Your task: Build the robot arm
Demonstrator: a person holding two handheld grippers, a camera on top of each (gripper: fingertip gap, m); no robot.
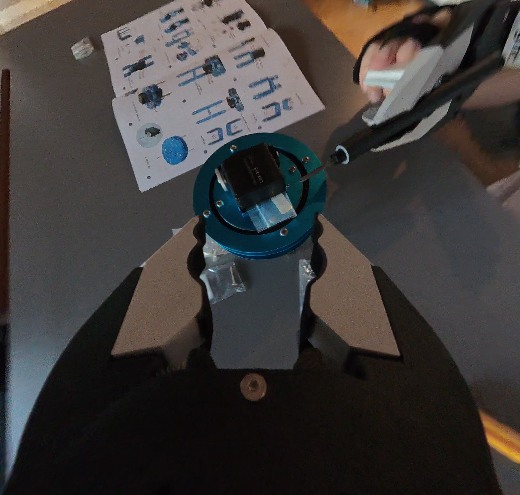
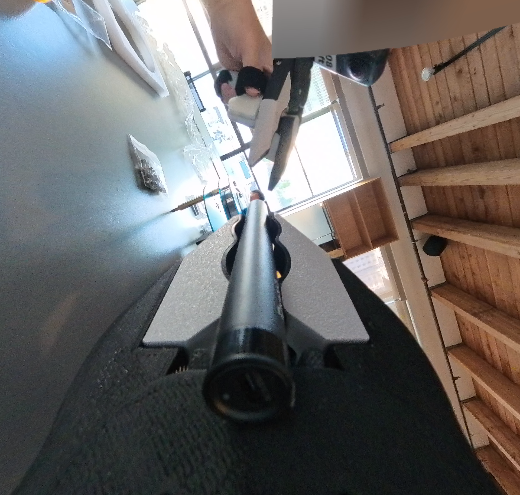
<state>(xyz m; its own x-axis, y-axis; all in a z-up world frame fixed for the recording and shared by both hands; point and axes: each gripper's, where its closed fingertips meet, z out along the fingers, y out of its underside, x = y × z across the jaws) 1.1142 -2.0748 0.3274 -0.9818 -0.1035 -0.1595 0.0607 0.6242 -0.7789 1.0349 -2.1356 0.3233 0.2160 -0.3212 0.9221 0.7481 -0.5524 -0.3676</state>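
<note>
A blue metal disc (image 1: 315, 197) lies on the grey table (image 1: 70, 200) with a black servo block (image 1: 250, 175) mounted in its middle. My left gripper (image 1: 257, 218) is open, its fingertips flanking the disc's near rim; in the right wrist view it (image 2: 270, 149) appears to hover just above the disc (image 2: 225, 197). My right gripper (image 2: 254, 220) is shut on a dark pen-shaped screwdriver (image 2: 253, 298). In the left wrist view the screwdriver (image 1: 365, 141) comes in from the right, and its bit tip rests on the disc's top near a screw.
Printed assembly sheets (image 1: 197, 82) lie beyond the disc. Small clear bags of screws (image 1: 225, 279) lie under the left fingers. Another bag of metal parts (image 2: 149, 169) and a white tray (image 2: 132, 40) lie farther along the table. A gloved hand (image 1: 394, 54) holds the right gripper.
</note>
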